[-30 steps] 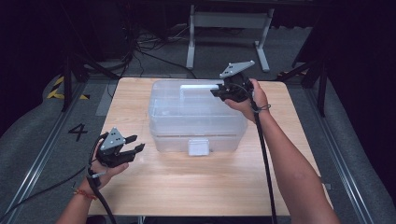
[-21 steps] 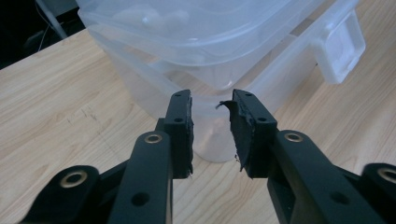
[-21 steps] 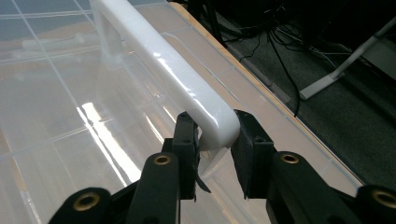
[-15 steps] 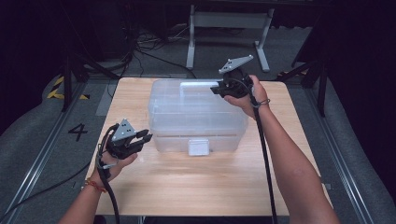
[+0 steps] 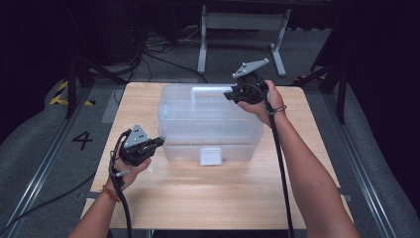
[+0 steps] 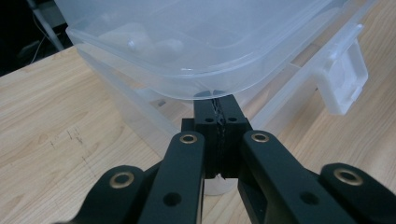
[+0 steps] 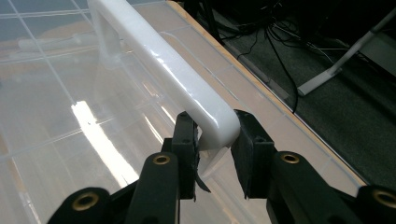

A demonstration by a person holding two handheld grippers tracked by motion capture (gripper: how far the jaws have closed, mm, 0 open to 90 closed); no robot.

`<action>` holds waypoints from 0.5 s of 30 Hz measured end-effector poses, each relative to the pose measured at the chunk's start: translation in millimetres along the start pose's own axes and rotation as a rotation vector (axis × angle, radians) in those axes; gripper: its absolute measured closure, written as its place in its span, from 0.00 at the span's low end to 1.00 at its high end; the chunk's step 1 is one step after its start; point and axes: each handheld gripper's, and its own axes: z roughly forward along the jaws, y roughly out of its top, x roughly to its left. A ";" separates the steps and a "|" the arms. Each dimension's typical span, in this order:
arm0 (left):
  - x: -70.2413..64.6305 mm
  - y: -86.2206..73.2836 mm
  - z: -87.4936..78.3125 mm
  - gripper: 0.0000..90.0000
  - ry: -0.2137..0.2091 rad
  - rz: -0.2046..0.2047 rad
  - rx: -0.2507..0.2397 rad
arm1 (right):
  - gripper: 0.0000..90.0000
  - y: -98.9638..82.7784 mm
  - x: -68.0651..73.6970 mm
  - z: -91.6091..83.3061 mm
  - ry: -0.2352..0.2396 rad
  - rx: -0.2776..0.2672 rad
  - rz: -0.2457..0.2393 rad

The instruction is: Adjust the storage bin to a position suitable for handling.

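A clear plastic box [image 5: 208, 121] with white handle [image 7: 187, 88] and front latch [image 5: 210, 155].

Left black two-jaw gripper [image 5: 157, 142]: held in left hand [image 5: 130, 166], forearm entering from below, jaws level, just closed fully together. Right black two-jaw gripper [image 5: 229, 93]: held in right hand [image 5: 260, 101], arm extended forward, jaws clamped on something.

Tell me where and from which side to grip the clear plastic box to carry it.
Take the clear plastic box by its white handle on the lid, jaws straddling the bar from above; it stands proud with a gap beneath. The right gripper clamps its end.
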 end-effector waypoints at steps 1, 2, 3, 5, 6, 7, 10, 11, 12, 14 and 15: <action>0.4 -0.3 0.0 1.00 0.000 0.001 -0.002 | 0.80 -0.1 0.9 -0.1 -0.002 0.003 0.004; 0.3 -0.4 0.2 1.00 0.003 0.002 -0.003 | 0.80 -0.4 1.9 -0.2 -0.010 0.004 0.006; 0.3 -0.4 0.3 1.00 0.004 0.004 -0.003 | 0.80 -0.6 2.6 -0.3 -0.015 0.003 0.005; 0.1 -0.6 -0.2 1.00 0.005 0.003 -0.003 | 0.80 -2.2 3.0 -1.0 -0.014 -0.005 0.007; -0.2 -0.9 -0.3 1.00 0.005 0.005 -0.006 | 0.79 -2.9 2.9 -1.6 -0.014 -0.010 0.013; -0.2 -0.9 -0.3 1.00 0.005 0.005 -0.006 | 0.77 -3.3 2.6 -3.3 -0.015 -0.013 0.018; 0.2 -1.1 -0.8 1.00 0.004 0.016 -0.010 | 0.78 -6.3 0.6 -10.9 -0.019 -0.023 0.041; 0.2 -1.1 -0.8 1.00 0.004 0.016 -0.010 | 0.78 -6.3 0.6 -10.9 -0.019 -0.023 0.041; 0.3 -1.2 -0.8 1.00 0.003 0.016 -0.010 | 0.79 -7.5 0.6 -13.0 -0.017 -0.024 0.038; 0.5 -1.3 -0.7 1.00 0.004 0.017 -0.011 | 0.80 -12.3 1.6 -19.7 -0.039 -0.030 0.030; 0.4 -1.4 -0.9 1.00 0.003 0.018 -0.009 | 0.80 -14.8 1.0 -23.0 -0.055 -0.031 0.028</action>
